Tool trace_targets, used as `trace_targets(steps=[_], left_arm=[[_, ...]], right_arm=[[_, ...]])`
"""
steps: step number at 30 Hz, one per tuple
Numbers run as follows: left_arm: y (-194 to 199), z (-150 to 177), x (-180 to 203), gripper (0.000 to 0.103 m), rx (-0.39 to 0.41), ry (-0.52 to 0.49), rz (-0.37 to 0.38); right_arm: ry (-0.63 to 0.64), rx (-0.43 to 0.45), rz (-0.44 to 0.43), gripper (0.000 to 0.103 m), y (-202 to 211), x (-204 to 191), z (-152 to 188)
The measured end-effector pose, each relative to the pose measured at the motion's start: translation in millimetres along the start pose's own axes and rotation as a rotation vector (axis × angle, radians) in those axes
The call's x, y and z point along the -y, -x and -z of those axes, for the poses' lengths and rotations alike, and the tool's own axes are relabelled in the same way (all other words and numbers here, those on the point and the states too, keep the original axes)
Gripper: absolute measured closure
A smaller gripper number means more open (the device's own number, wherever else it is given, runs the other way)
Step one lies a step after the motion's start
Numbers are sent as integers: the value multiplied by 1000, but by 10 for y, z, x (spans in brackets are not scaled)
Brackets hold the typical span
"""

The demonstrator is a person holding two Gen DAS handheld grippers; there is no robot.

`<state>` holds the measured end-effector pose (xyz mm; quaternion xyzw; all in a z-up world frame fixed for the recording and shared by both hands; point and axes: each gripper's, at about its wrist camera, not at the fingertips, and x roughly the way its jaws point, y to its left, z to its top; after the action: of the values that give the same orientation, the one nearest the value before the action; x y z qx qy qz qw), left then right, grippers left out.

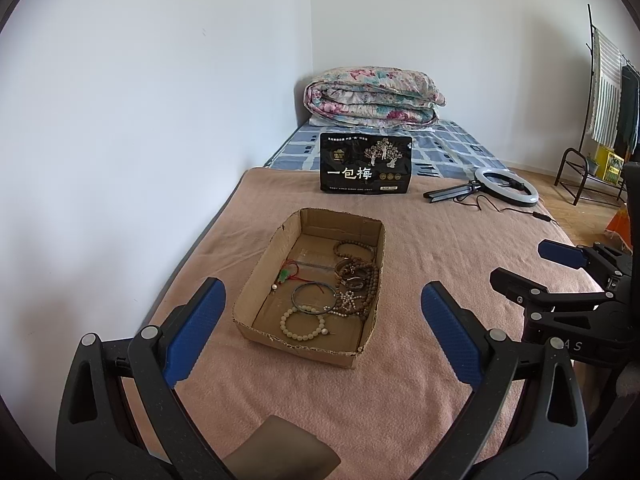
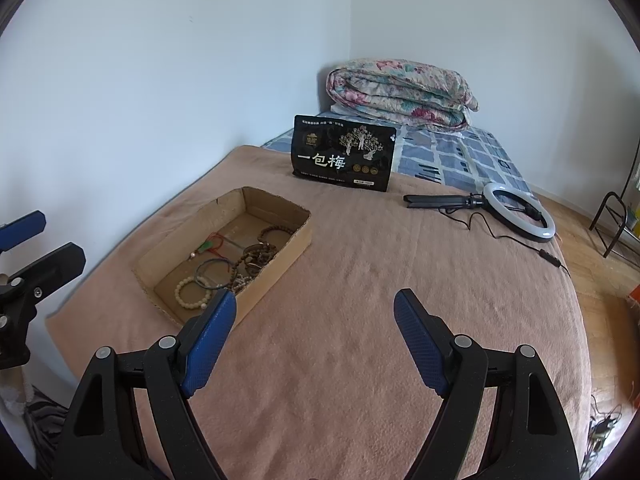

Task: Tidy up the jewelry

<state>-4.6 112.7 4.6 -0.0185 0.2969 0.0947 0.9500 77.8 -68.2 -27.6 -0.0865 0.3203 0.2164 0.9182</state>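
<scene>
A shallow cardboard box lies on the pink blanket and holds several bracelets: a pale bead bracelet, a dark bangle, brown bead strands and a red cord with a green charm. My left gripper is open and empty, hovering just in front of the box. My right gripper is open and empty, to the right of the box; it also shows in the left wrist view. The bracelets show in the right wrist view too.
A black snack bag stands behind the box. A ring light with a stand and cable lies at the back right. A folded floral quilt sits at the bed's far end. The wall runs along the left; the bed's right edge drops to a wood floor.
</scene>
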Motion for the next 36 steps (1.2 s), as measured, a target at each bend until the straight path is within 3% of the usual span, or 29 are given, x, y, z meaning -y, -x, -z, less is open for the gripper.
trace_targets(steps=[36], left_arm=[[-13, -5, 22, 3, -5, -2, 0]], right_arm=[[-17, -18, -3, 22, -41, 3, 35]])
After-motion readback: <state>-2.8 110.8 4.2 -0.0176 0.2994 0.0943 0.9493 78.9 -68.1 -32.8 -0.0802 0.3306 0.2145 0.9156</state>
